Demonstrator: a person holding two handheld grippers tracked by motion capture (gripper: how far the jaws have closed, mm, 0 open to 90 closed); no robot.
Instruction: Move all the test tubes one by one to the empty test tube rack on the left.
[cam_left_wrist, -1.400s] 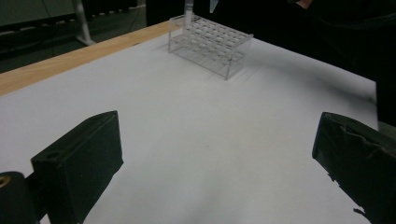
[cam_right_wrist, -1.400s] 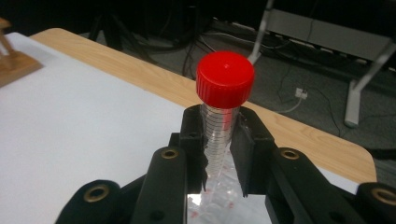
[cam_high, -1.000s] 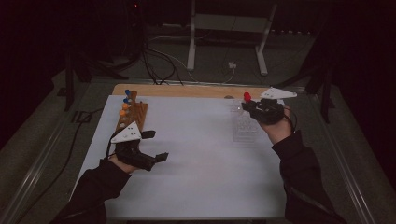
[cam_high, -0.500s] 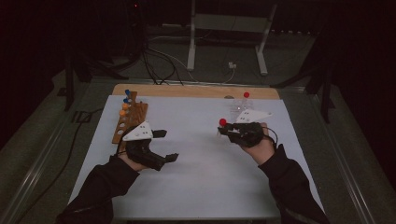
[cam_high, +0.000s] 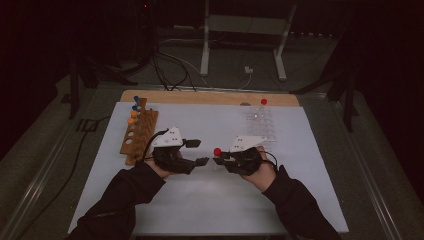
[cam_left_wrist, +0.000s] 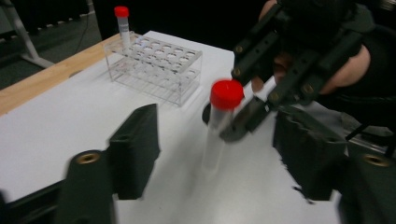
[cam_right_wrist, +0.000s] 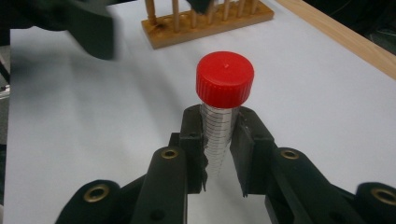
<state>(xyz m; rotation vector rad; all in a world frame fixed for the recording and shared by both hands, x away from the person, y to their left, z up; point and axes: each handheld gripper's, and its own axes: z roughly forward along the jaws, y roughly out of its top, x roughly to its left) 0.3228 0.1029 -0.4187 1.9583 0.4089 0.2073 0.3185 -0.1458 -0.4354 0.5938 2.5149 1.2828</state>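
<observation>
Mid-table, right gripper (cam_high: 218, 159) now carries red-capped tube (cam_high: 217, 152), left gripper (cam_high: 201, 152) jaws closing

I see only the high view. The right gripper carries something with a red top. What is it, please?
Observer: A clear tube with a red cap, printed with fine graduation lines; the right gripper is shut on it just under the cap.
Operator: Does the left gripper touch it?
Observer: No. In the left gripper view the tube stands between the left gripper pads, which have just been closing but are apart from it.
Operator: Is the clear rack full?
Observer: No, the clear rack holds one red-capped tube at a far corner.
</observation>
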